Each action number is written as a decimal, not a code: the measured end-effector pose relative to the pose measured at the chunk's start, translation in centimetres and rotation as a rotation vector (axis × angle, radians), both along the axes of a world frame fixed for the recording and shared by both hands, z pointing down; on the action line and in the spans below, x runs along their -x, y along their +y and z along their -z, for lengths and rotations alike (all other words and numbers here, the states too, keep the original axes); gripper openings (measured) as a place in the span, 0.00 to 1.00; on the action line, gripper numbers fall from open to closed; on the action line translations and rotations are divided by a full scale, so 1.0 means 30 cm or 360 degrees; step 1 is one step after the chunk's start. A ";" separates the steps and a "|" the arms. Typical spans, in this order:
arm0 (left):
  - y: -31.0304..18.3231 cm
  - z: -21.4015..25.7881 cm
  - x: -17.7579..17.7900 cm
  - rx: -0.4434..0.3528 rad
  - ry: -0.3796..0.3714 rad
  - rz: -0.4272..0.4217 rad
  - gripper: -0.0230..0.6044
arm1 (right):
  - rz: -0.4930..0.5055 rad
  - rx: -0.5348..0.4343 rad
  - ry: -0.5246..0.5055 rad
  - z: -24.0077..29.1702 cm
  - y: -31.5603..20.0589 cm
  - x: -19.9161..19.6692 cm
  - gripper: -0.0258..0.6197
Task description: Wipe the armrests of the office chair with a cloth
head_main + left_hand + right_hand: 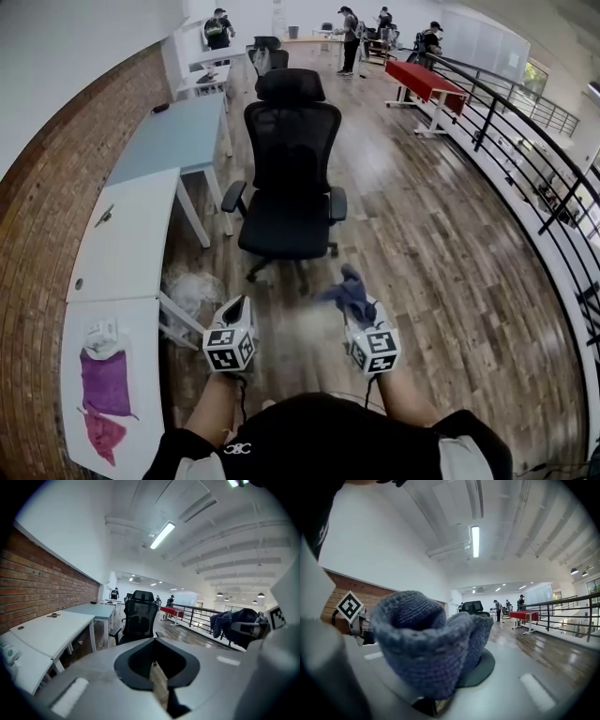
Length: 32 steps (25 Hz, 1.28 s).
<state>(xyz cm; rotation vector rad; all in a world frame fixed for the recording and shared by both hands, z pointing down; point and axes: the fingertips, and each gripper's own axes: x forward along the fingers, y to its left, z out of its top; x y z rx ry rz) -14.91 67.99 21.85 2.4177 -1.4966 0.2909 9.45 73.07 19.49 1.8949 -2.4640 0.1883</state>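
Blue cloth clamped tight in the right gripper, left gripper closed and empty (office chair ahead of both).

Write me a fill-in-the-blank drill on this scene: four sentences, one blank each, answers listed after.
1. The right claw is shut on a ____ cloth.
2. The left claw is shut and holds ____.
3. The office chair ahead of both claws is ____ in colour.
4. The table beside the railing has a ____ top.

Missing words: blue; nothing; black; red.
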 end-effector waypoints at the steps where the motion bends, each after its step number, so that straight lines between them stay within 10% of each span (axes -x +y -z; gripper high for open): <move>1: 0.001 0.000 0.000 0.0000 -0.0002 0.0002 0.05 | -0.0011 0.0012 -0.0003 -0.006 -0.001 -0.006 0.12; 32: -0.053 -0.028 -0.391 -0.0027 -0.0073 0.0050 0.05 | 0.0111 0.0108 0.0019 -0.118 -0.045 -0.397 0.12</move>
